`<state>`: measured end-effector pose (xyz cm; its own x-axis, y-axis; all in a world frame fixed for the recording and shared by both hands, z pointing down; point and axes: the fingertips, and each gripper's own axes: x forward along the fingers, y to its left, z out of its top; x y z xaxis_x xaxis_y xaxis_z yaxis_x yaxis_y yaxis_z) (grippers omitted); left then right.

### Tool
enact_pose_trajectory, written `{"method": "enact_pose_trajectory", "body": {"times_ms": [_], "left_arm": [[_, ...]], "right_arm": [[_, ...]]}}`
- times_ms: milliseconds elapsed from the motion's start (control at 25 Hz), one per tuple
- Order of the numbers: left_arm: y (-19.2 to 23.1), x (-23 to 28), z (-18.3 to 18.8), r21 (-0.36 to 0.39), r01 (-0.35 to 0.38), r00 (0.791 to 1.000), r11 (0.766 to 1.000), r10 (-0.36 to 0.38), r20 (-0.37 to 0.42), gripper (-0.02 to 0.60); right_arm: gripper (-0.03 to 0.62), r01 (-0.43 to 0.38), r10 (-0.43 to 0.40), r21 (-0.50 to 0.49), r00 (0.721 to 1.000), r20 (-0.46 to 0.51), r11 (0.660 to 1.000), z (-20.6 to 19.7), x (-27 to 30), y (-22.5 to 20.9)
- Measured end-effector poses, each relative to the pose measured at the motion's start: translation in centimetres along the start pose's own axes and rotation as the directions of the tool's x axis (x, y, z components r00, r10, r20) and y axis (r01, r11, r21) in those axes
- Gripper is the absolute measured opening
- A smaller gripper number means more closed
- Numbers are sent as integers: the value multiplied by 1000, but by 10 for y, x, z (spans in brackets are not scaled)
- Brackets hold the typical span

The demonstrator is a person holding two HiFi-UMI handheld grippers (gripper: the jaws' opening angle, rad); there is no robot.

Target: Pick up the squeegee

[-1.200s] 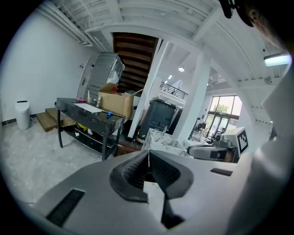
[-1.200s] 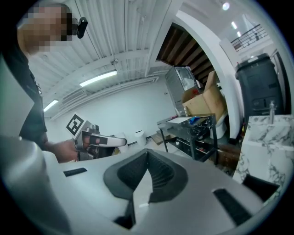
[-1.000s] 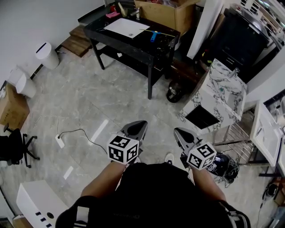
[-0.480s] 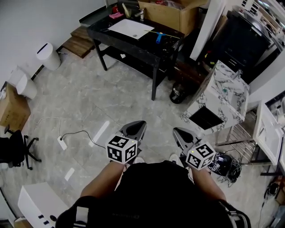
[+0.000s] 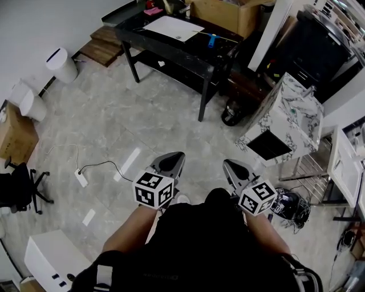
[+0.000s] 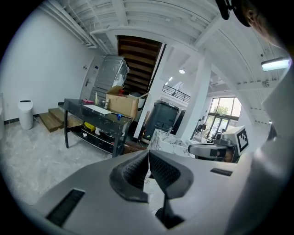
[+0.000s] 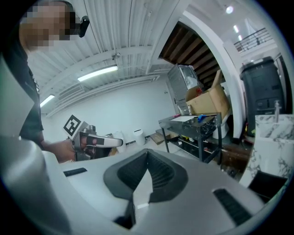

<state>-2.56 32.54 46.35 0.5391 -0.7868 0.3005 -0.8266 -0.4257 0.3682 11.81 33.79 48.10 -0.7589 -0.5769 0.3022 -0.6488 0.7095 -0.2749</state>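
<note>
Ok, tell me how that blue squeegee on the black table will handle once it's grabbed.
The squeegee looks small beside the paper sheet, so probably light. It lies low on the table, so it is unlikely to roll or tip. Its handle looks like hard plastic, likely stiff and perhaps slick; too small here to be sure.

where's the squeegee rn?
Head view, top centre: the blue squeegee lies on the black table, just right of the white sheet, with the cardboard box behind it.
</note>
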Motion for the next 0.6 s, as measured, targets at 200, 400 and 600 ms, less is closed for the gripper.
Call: {"method": "enact_pose_trajectory", "body": {"times_ms": [200, 400, 600], "left_arm": [[11, -12, -1, -23, -11, 1000, 1000, 11, 9, 18], [32, -9, -9, -94, -29, 1000, 995, 28, -13, 17], [40, -2, -1, -77, -43, 999, 996, 42, -14, 18]], "right_arm": [[8, -23, 23, 15, 1000, -17, 1000, 1, 16, 8], [8, -52, 52, 8, 998, -26, 999, 7, 36, 12], [9, -62, 63, 36, 997, -32, 997, 10, 57, -2]]}}
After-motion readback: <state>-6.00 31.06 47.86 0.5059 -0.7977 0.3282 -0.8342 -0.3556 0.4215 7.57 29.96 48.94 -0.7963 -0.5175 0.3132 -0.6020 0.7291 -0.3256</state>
